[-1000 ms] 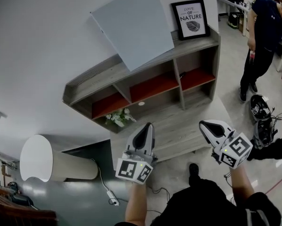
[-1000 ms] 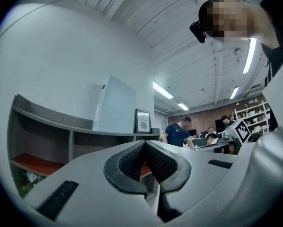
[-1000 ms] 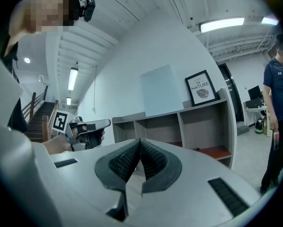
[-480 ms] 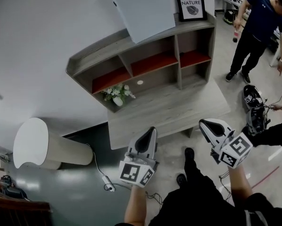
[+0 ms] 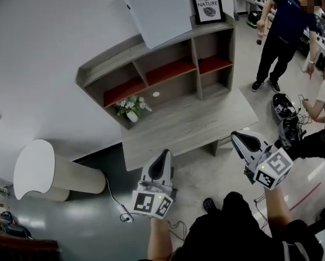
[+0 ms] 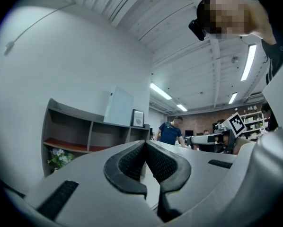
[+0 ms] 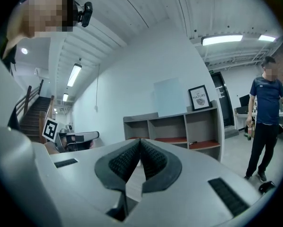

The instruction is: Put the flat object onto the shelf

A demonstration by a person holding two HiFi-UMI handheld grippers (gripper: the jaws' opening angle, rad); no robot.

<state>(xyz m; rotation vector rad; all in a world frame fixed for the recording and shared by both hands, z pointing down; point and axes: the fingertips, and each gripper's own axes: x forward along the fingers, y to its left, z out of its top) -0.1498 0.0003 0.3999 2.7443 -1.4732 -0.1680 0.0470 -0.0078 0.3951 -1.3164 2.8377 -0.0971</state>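
Observation:
The flat object is a pale blue-white panel [image 5: 157, 10]. It stands on top of the grey shelf unit [image 5: 151, 64] and leans against the wall, beside a framed print [image 5: 207, 6]. The left gripper view shows the same panel [image 6: 119, 106] above the shelf, and the right gripper view has it as panel [image 7: 169, 96] too. My left gripper [image 5: 163, 157] hangs over the floor in front of the low table, shut and empty. My right gripper [image 5: 238, 139] is off the table's right corner, also shut with nothing in it. Both stand well short of the shelf.
A low grey table [image 5: 189, 126] stands before the shelf, with a flower vase [image 5: 131, 107] at its back left. A white cylinder [image 5: 48, 170] lies at the left. One person [image 5: 282, 31] stands at the right, and gear [image 5: 285, 110] lies on the floor. Cables [image 5: 124, 217] run near my feet.
The shelf and table have drawn away as I stepped back. Both grippers now sit over the floor instead of over the table. The standing person has shifted closer to the shelf's right end.

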